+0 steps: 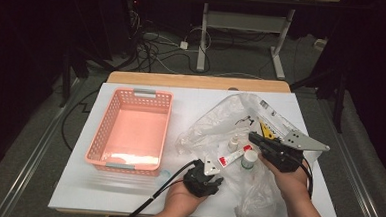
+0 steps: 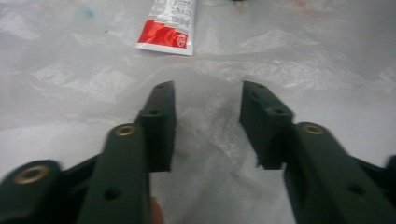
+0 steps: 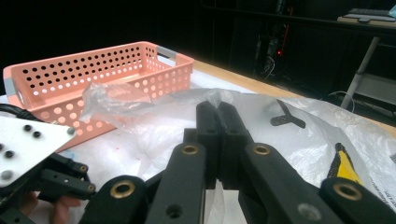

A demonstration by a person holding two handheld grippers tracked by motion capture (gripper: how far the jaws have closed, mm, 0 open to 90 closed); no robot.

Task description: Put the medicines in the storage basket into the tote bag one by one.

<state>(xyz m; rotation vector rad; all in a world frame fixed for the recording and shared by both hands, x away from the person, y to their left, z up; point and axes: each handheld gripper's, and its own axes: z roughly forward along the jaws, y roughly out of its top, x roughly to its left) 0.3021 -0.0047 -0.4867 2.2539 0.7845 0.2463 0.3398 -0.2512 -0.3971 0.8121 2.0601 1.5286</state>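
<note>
Black jaws of the left gripper (image 2: 208, 105) gape over the plastic bag (image 2: 205, 140), short of the tube (image 2: 169, 28); right gripper (image 3: 217, 122) clenched on bag film. Basket (image 1: 111, 115) holds nothing yet, unpacking barely begun.

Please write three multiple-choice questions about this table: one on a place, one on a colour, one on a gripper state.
1. Where does the basket stand relative to the plastic bag?
A. to its left
B. to its right
C. on top of it

2. What colour is the basket?
A. blue
B. pink
C. green

3. How are the jaws of the right gripper?
A. wide apart
B. shut together
C. around the tube

Answers: 1 A, the high view shows it left of the bag. 2 B, its walls are pink. 3 B, the jaws meet in the right gripper view.
</note>
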